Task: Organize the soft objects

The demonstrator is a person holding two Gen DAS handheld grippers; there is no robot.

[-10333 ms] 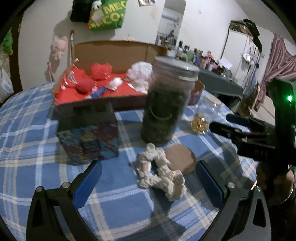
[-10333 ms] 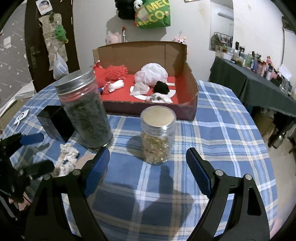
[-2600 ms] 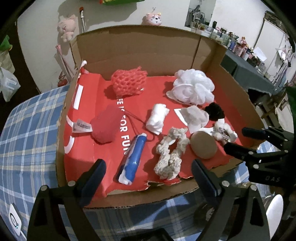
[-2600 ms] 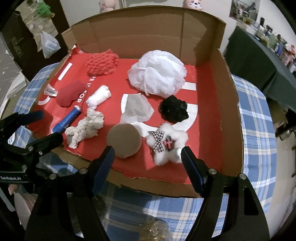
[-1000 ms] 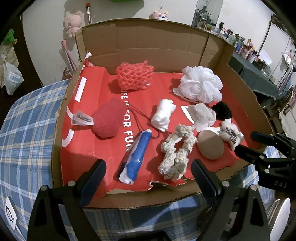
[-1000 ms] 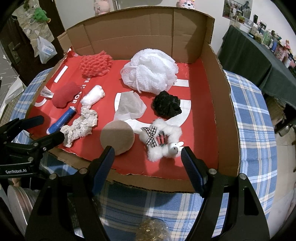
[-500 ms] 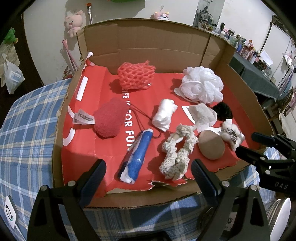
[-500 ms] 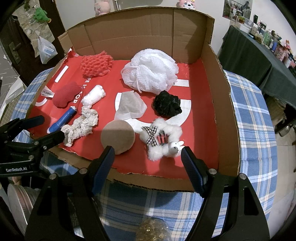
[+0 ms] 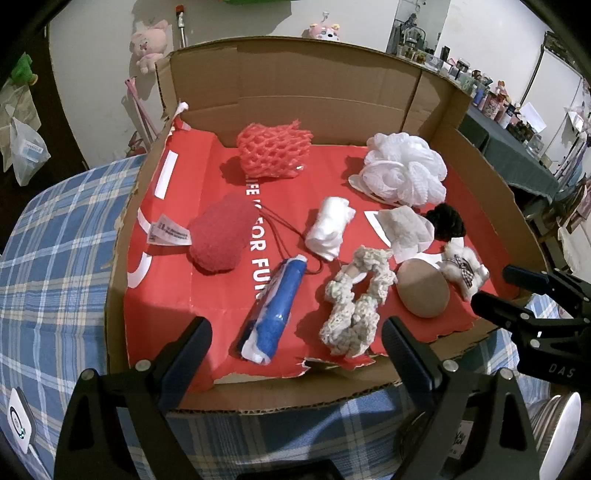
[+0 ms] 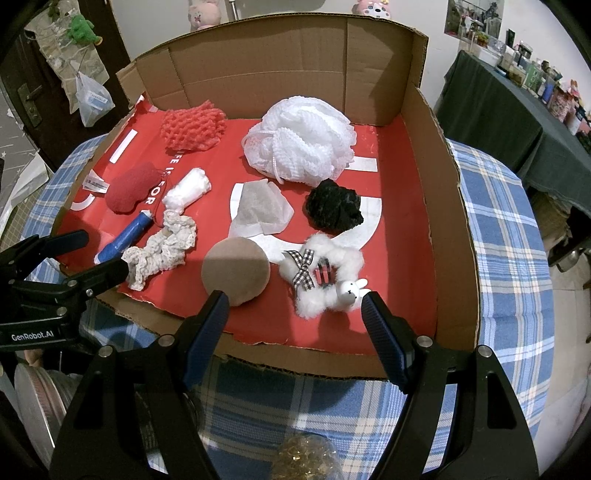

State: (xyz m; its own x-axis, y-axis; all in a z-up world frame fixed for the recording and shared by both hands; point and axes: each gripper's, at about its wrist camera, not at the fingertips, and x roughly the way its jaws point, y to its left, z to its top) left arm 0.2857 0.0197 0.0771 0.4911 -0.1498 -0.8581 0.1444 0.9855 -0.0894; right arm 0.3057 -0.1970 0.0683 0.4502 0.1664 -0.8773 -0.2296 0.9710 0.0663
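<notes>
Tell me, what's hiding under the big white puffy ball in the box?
The white puffy ball rests on the box's red liner, beside a white stripe printed there. Its looped cord shows at the front. Whatever lies directly beneath it is covered, so I can't tell.

You're in a lived-in home room. A round table (image 10: 509,229) under blue plaid cloth carries a cardboard box (image 10: 432,155). Plush toys hang on the white wall: pink pig (image 9: 149,40), green frog (image 10: 83,27). A plastic bag (image 10: 92,98) hangs by the dark door; a dark-draped side table (image 10: 517,122) is crowded with small bottles.
</notes>
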